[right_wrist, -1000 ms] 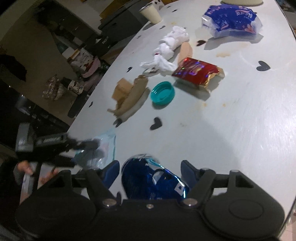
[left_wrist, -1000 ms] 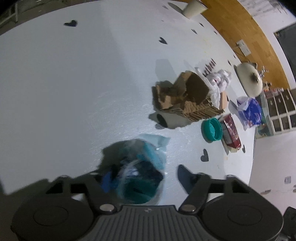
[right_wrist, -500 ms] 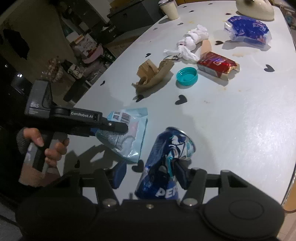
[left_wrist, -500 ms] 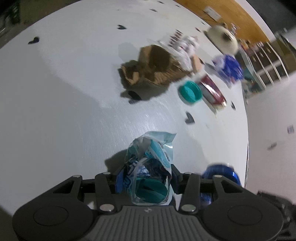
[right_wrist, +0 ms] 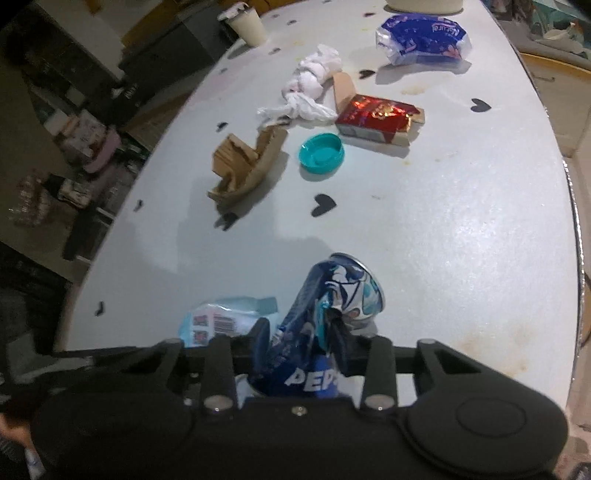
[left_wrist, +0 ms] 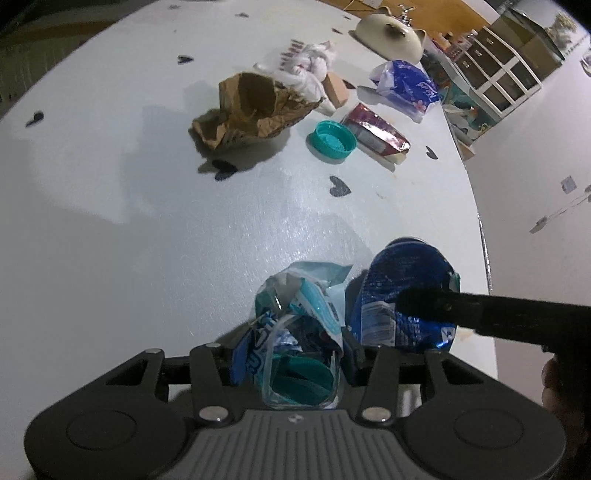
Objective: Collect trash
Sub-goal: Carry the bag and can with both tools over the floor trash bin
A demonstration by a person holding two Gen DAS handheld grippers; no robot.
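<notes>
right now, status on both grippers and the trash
Left hand-held gripper shut on clear teal-printed plastic wrapper. Right hand-held gripper shut on crushed blue soda can. Nothing in the way.

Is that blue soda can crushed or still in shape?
Crushed: the blue soda can is dented and creased where the right gripper pinches it.

table: pale grey-white, with small black hearts scattered on it
can: dark blue with white and light blue swirls, white letters
packet: clear and light blue plastic, teal inside
lid: teal, plain
box: shiny red with gold marks, brown card inside its flap
cardboard: plain brown
wrapper: deep blue with white print
rag: white
cup: cream
</notes>
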